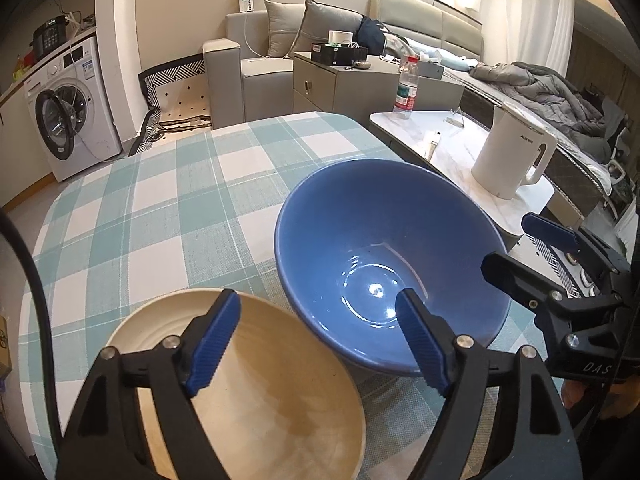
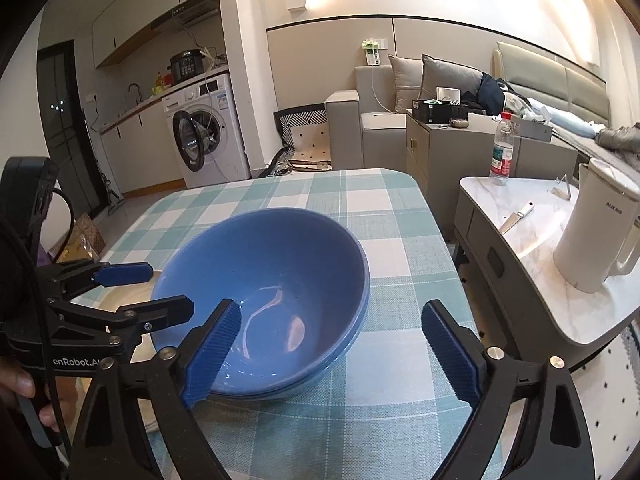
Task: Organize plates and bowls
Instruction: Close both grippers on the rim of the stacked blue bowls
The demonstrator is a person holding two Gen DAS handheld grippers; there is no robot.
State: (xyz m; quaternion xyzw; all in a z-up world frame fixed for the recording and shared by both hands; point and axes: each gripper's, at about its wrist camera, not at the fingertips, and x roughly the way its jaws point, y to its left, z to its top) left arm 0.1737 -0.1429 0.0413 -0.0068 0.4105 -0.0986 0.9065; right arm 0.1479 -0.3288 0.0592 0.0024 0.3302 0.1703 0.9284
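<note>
A blue bowl sits on the checked tablecloth; in the right wrist view it looks like two stacked blue bowls. A cream bowl sits just left of it. My left gripper is open, its jaws spanning the cream bowl's right rim and the blue bowl's near rim. My right gripper is open, its left finger over the blue bowl's near rim, its right finger over the cloth. Each gripper shows in the other's view: the right, the left.
A marble side table to the right holds a white kettle, a water bottle and a knife. A sofa, cabinet and washing machine stand behind.
</note>
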